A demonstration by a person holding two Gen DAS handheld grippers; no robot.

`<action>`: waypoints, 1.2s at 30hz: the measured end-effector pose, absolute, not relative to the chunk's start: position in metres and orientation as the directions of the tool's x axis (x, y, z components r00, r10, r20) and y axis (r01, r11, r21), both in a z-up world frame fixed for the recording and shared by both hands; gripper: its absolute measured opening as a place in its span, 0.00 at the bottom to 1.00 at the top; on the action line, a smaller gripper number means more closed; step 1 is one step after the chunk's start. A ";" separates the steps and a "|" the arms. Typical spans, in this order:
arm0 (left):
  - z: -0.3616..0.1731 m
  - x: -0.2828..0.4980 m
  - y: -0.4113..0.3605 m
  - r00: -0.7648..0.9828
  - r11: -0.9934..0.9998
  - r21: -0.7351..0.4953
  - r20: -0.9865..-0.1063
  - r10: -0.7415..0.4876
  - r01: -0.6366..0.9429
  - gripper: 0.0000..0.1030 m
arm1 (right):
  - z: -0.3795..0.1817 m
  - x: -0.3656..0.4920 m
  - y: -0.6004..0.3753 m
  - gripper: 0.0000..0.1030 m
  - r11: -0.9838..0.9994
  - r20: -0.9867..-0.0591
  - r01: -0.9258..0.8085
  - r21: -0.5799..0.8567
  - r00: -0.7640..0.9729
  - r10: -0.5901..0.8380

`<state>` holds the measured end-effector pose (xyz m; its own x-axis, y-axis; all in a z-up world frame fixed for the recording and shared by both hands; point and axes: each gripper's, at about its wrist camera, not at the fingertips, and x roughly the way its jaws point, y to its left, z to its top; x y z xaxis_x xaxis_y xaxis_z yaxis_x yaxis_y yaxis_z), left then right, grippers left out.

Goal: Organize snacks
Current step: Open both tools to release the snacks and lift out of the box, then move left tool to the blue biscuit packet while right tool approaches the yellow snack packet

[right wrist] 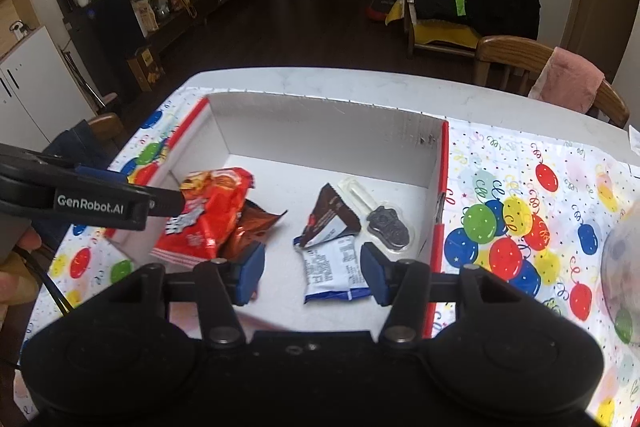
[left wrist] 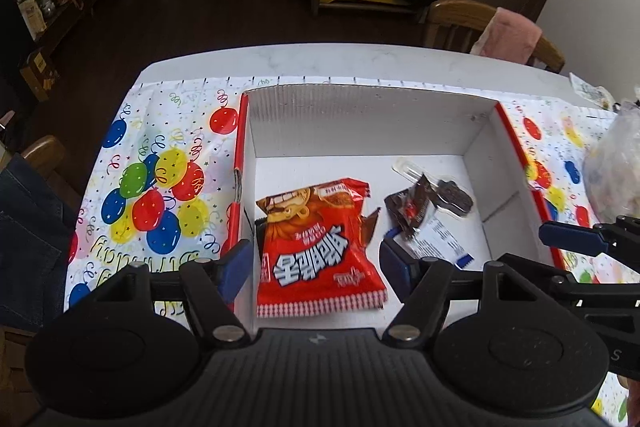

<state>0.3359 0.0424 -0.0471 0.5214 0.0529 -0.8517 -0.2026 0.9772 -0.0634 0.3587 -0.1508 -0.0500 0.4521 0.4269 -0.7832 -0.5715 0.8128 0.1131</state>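
A white cardboard box with red edges point(left wrist: 360, 115) point(right wrist: 320, 131) sits on the balloon tablecloth. Inside lie a red snack bag point(left wrist: 320, 247) point(right wrist: 208, 211), a brown wrapper point(right wrist: 256, 227), a dark triangular packet point(left wrist: 408, 211) point(right wrist: 332, 215), a blue-white packet point(left wrist: 440, 243) point(right wrist: 332, 267) and a dark cookie in clear wrap point(left wrist: 452, 199) point(right wrist: 390, 225). My left gripper point(left wrist: 316, 267) is open above the red bag. My right gripper point(right wrist: 312, 271) is open over the blue-white packet, holding nothing.
A clear plastic bag of snacks point(left wrist: 612, 171) point(right wrist: 624, 259) lies on the tablecloth to the right of the box. Wooden chairs point(right wrist: 540, 67) stand at the table's far right, one with a pink cloth point(left wrist: 512, 35). The table's far edge point(left wrist: 360, 55) drops to a dark floor.
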 end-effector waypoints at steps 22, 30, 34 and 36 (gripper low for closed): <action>-0.017 0.214 0.026 0.653 0.993 -0.044 -0.756 0.040 -0.111 0.74 | -0.022 0.256 -0.168 0.80 0.793 -0.695 -0.583 0.178 0.496 0.521; -0.023 0.169 0.027 0.683 0.994 -0.038 -0.730 0.043 -0.103 0.77 | -0.029 0.219 -0.172 0.86 0.765 -0.687 -0.621 0.171 0.481 0.544; -0.033 0.150 0.033 0.675 0.989 -0.059 -0.736 0.047 -0.133 0.78 | -0.040 0.201 -0.173 0.89 0.757 -0.697 -0.632 0.168 0.467 0.545; -0.038 0.142 0.037 0.669 0.987 -0.069 -0.742 0.048 -0.146 0.78 | -0.048 0.193 -0.174 0.92 0.758 -0.704 -0.631 0.163 0.463 0.538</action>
